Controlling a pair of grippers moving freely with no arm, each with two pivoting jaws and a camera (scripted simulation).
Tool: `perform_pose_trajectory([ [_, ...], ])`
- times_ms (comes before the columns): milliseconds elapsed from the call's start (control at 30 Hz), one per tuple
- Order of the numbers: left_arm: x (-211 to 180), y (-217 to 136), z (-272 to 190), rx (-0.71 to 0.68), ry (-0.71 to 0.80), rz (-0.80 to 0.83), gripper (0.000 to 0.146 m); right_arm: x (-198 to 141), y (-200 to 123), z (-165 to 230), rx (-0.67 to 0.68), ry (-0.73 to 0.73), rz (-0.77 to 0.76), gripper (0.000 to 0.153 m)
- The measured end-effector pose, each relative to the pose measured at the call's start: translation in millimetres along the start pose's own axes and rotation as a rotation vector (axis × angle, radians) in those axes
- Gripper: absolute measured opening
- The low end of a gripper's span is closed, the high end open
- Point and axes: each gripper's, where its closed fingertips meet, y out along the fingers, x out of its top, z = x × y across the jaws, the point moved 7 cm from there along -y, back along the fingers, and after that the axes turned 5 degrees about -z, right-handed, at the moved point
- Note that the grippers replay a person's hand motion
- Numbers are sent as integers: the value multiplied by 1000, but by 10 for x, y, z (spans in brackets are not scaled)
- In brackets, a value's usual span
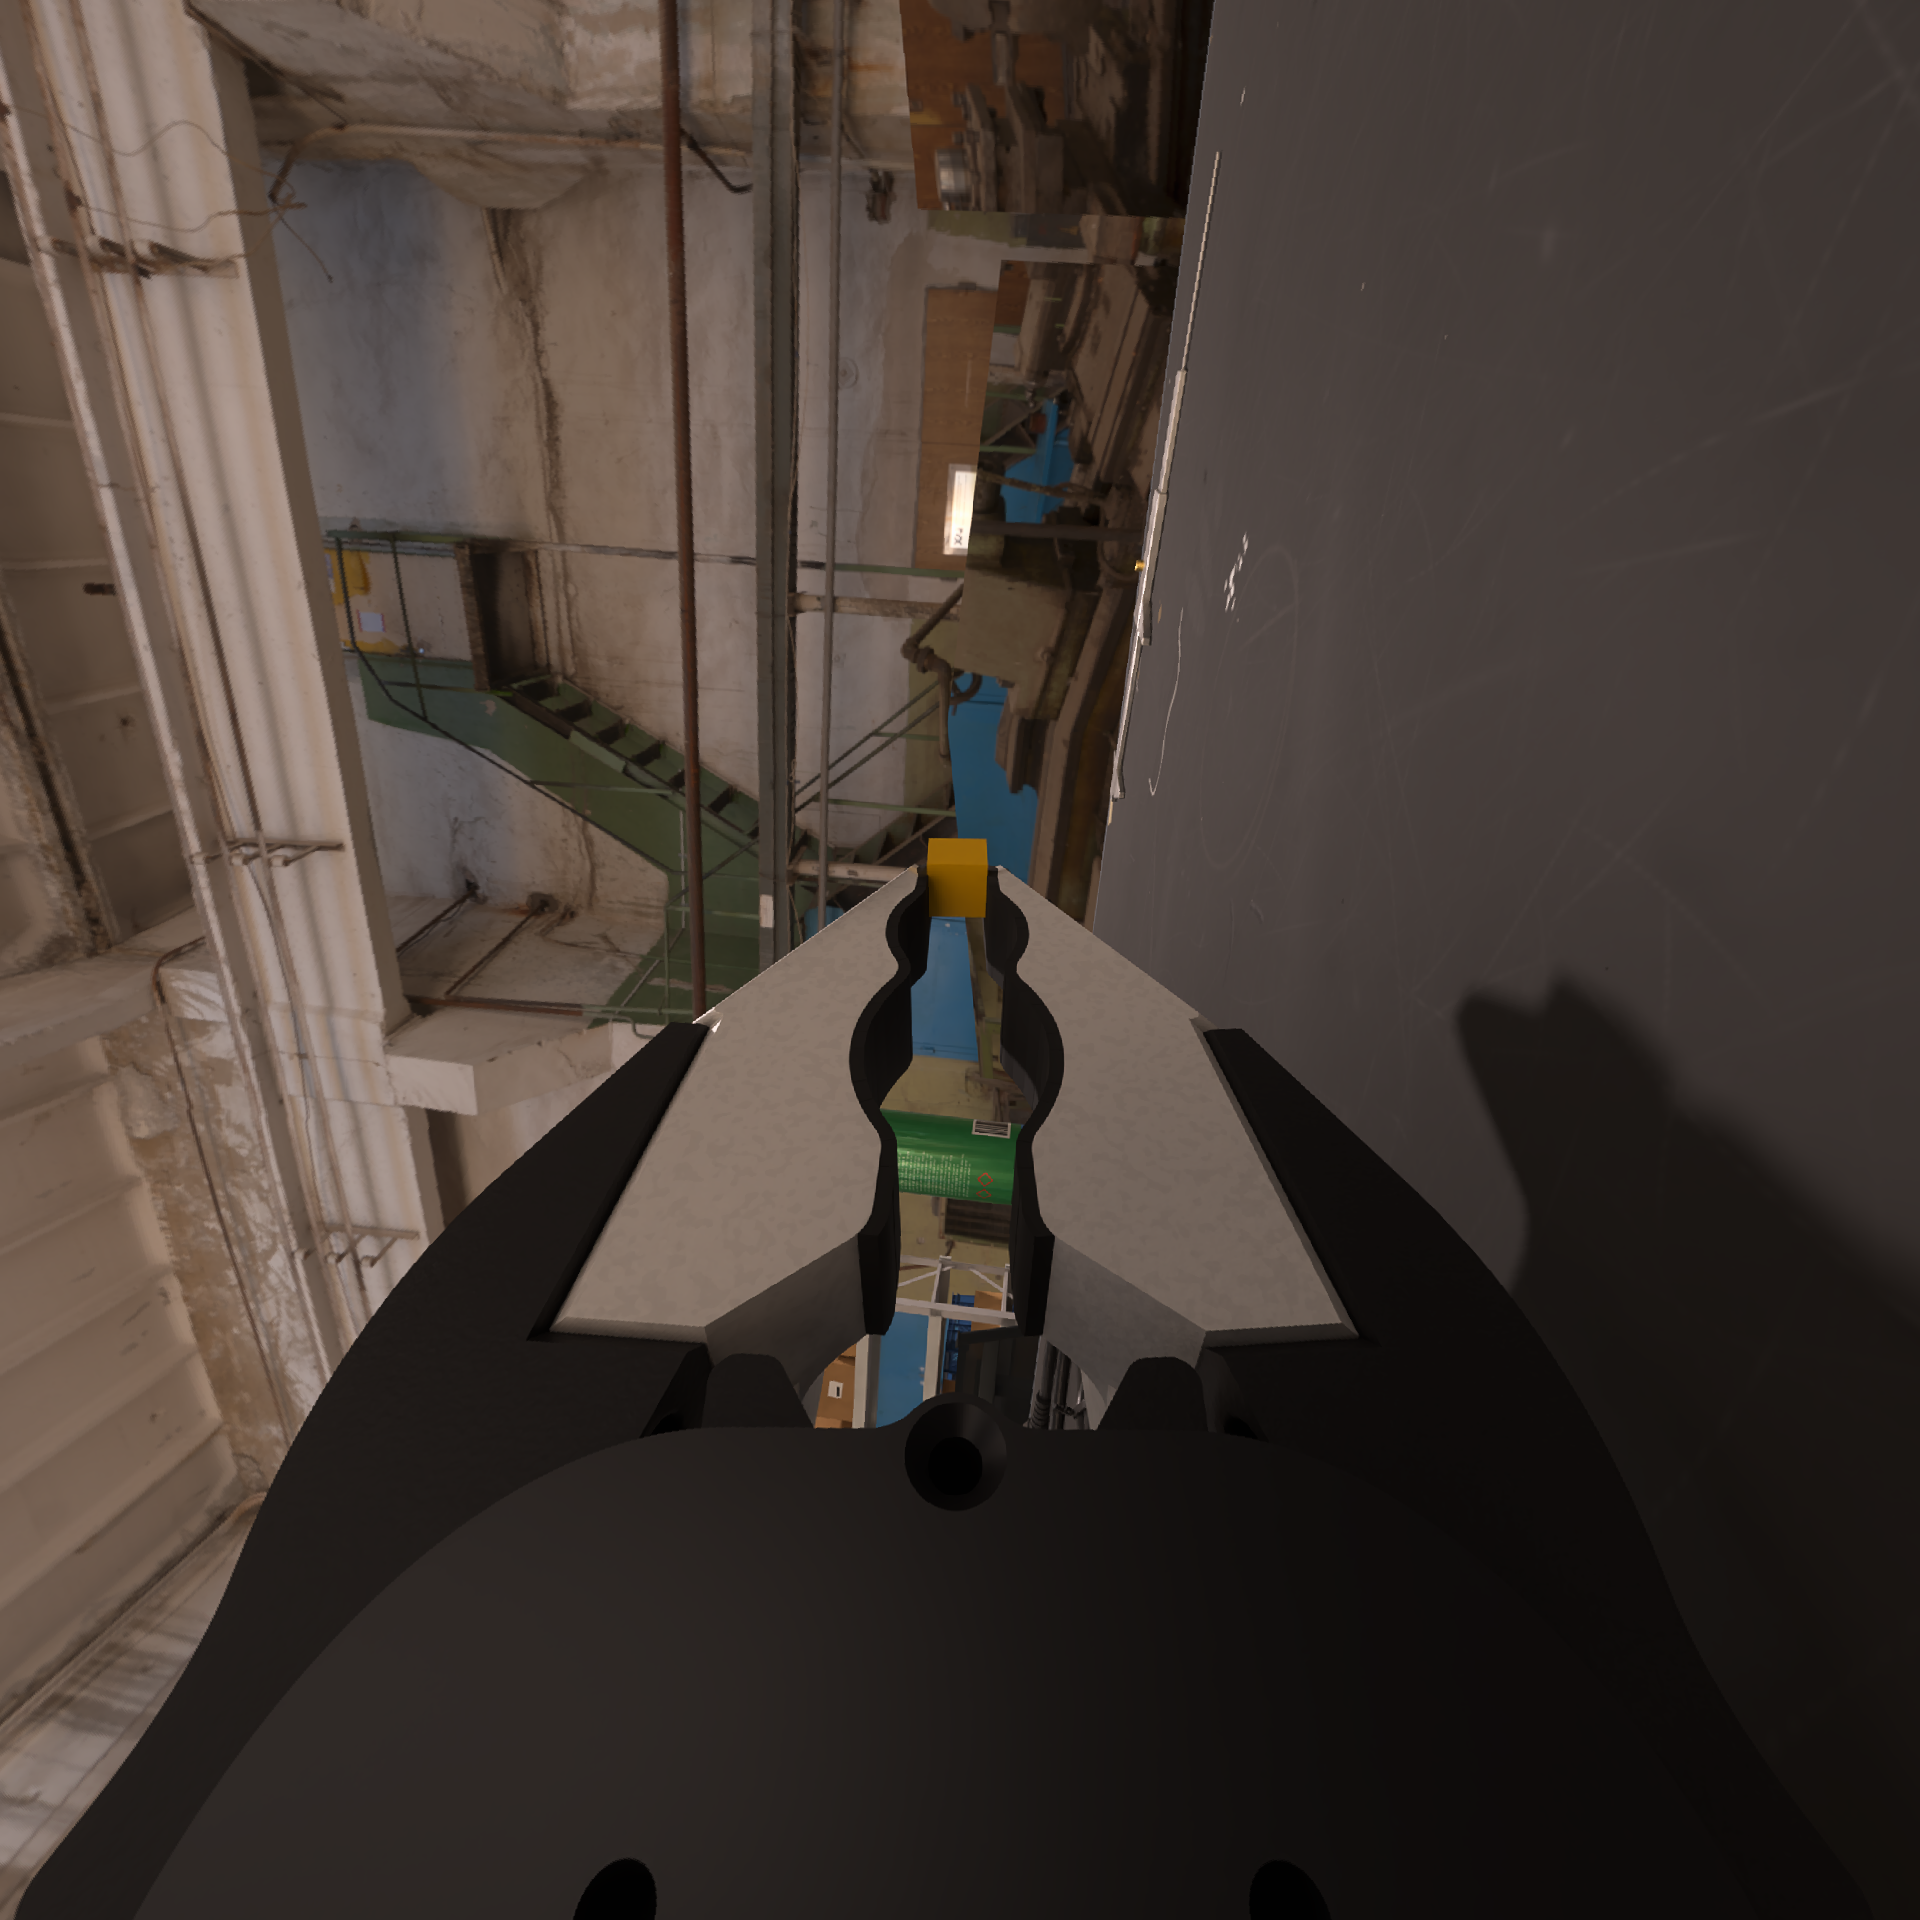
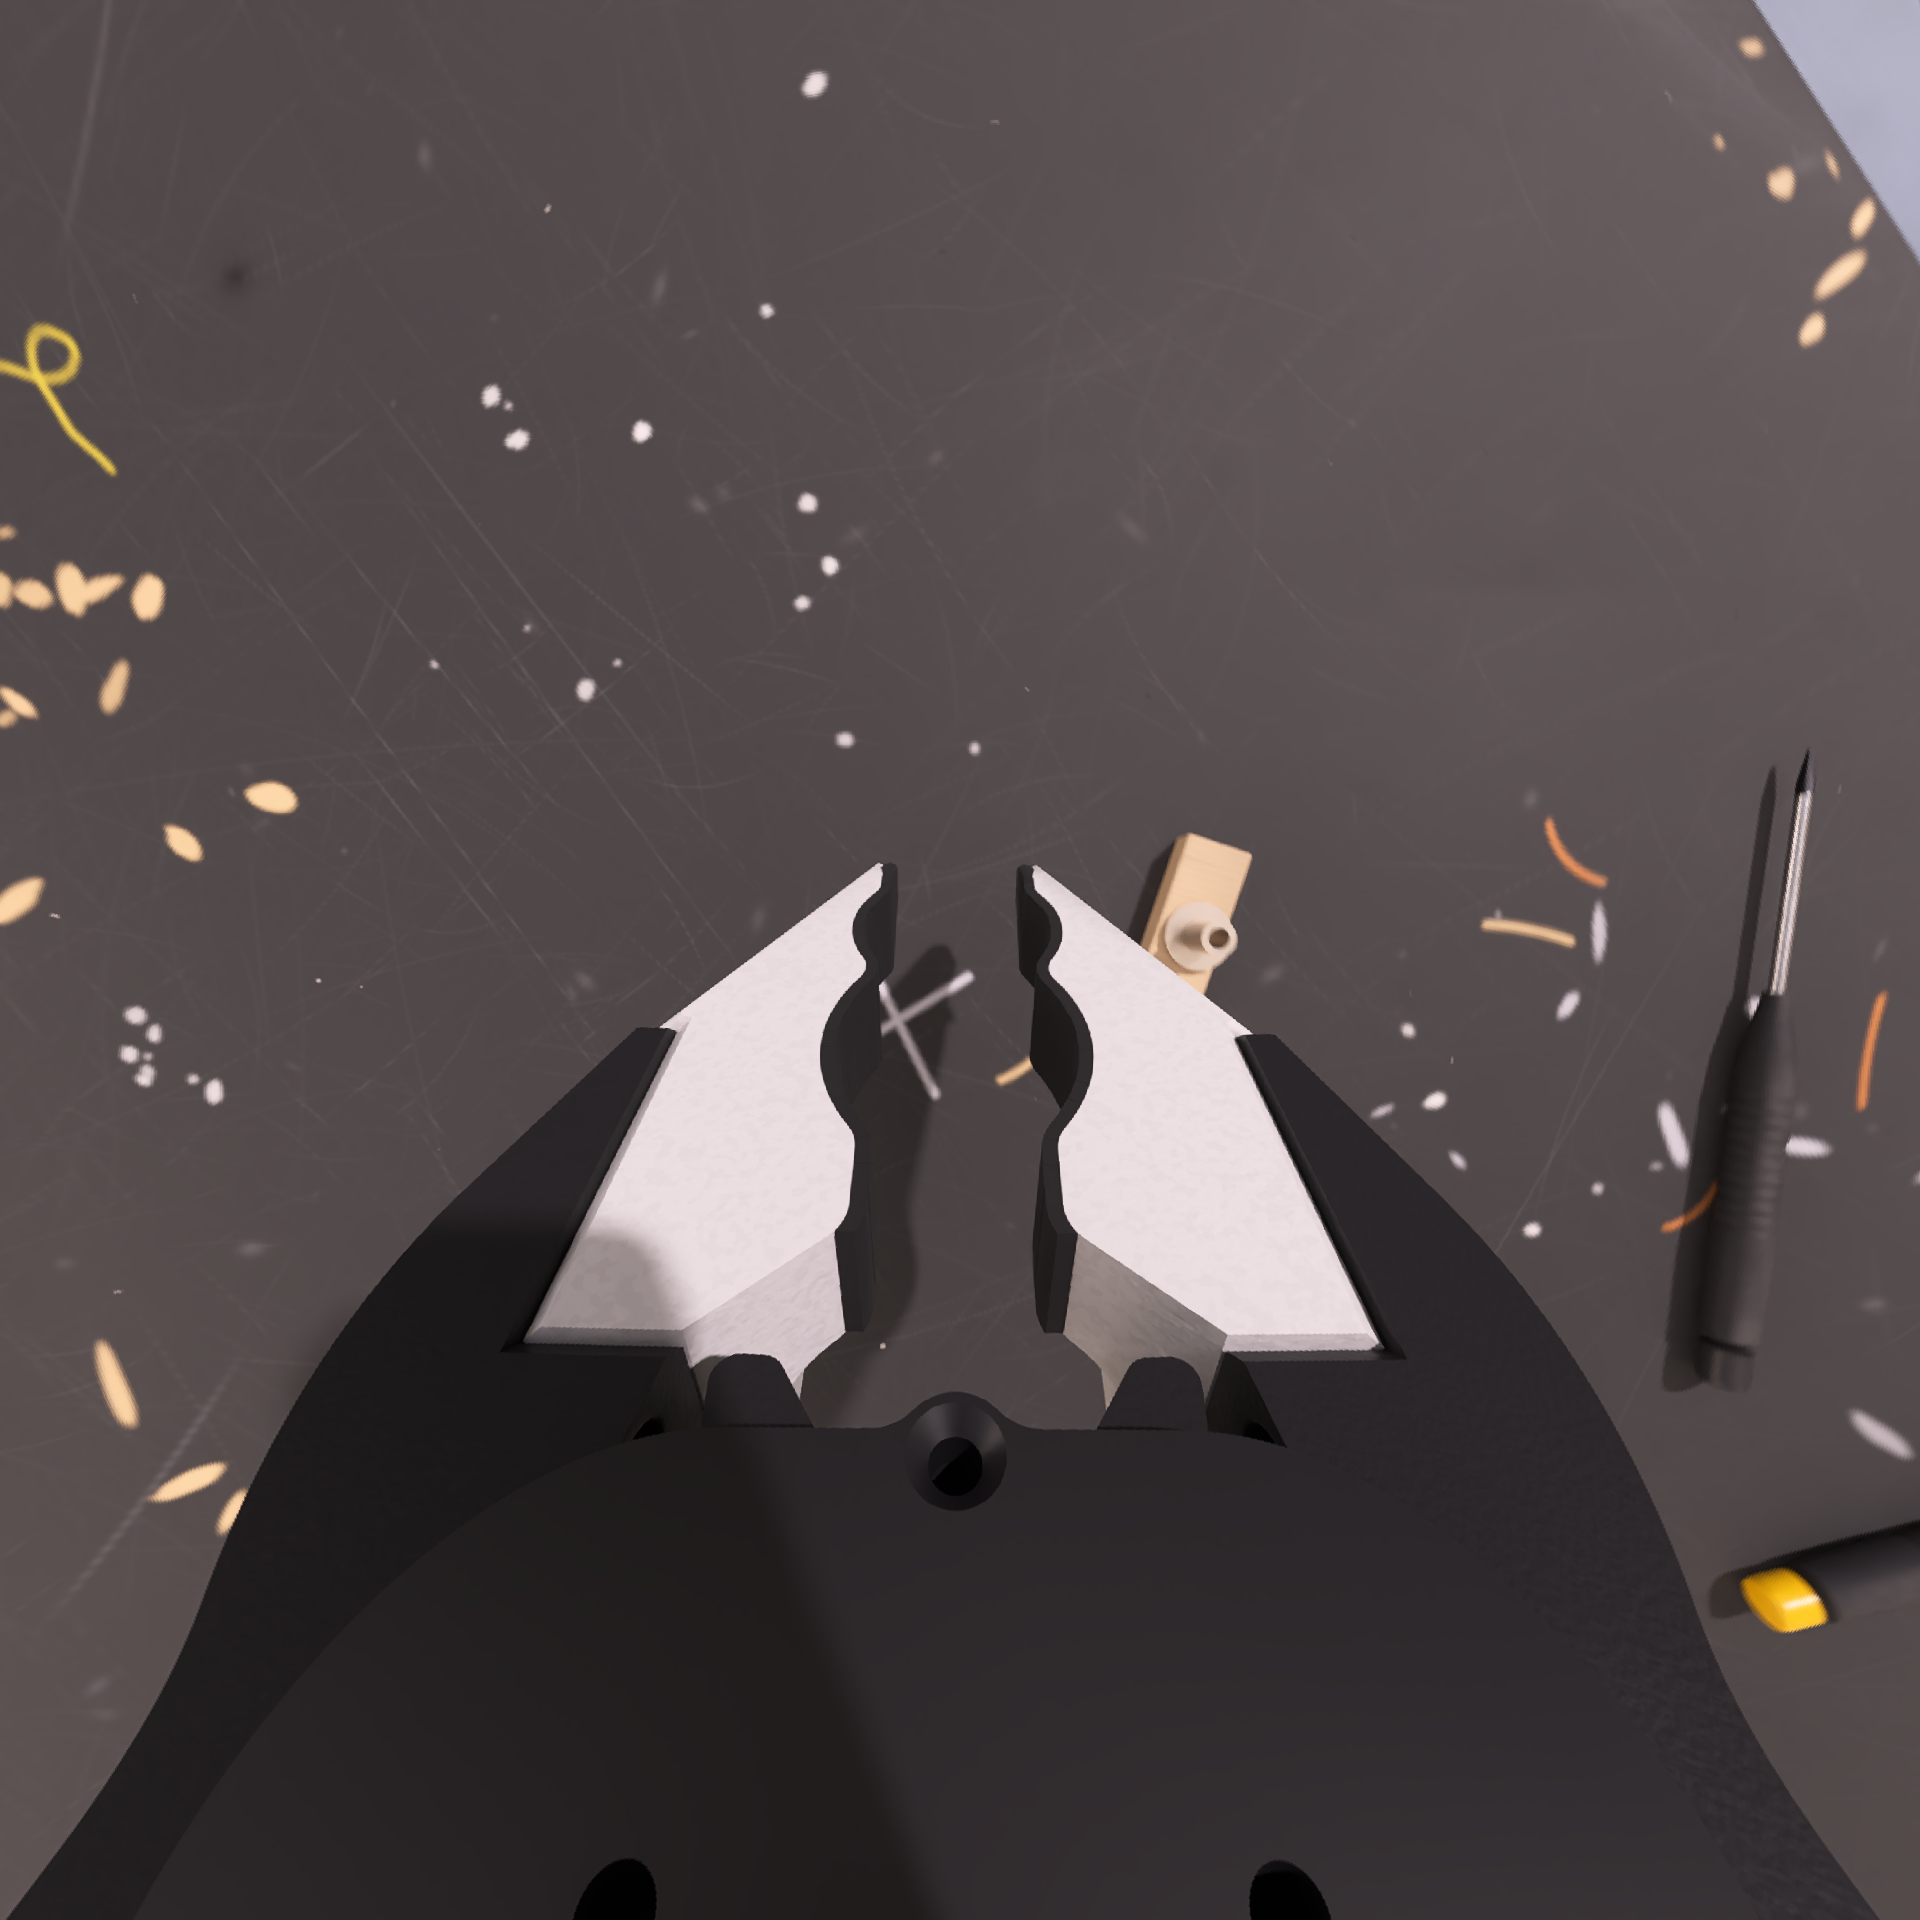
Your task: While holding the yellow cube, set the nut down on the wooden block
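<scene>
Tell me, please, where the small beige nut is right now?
In the right wrist view, the small beige nut sits on the pale wooden block, just right of the open right tongs.

left hand-held gripper (image 1: 956, 883) | clamps yellow cube (image 1: 956, 878) at fingertips | beside dark table (image 1: 1558, 520)

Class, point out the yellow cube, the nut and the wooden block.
yellow cube (image 1: 956, 881), left wrist view, front face.
nut (image 2: 1197, 933), right wrist view, flange.
wooden block (image 2: 1210, 864), right wrist view, bare far end.
</scene>
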Motion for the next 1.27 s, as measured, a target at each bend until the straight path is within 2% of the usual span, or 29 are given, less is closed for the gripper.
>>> perform_pose_trajectory([
  [100,0,-1,-2,-1,1,0,9,67,86,108,0,-70,17,16],
  [200,-1,1,-3,-3,-1,0,9,130,172,203,65,-73,27,12],
  [467,-2,3,-4,-5,-5,-1,9,191,286,174,9,-100,76,10],
  [633,-2,3,-5,-6,-5,-1,9,165,247,105,-27,-100,96,8],
  [833,-1,4,-8,-7,-3,-2,9,137,153,166,76,-89,49,10],
  [967,0,4,-8,-8,-3,-3,9,79,152,239,116,-106,92,10],
  [1133,3,3,-10,-9,-1,-4,9,78,118,228,41,-144,159,5],
  [1267,5,2,-10,-9,1,-4,9,139,146,319,74,-190,111,5],
])
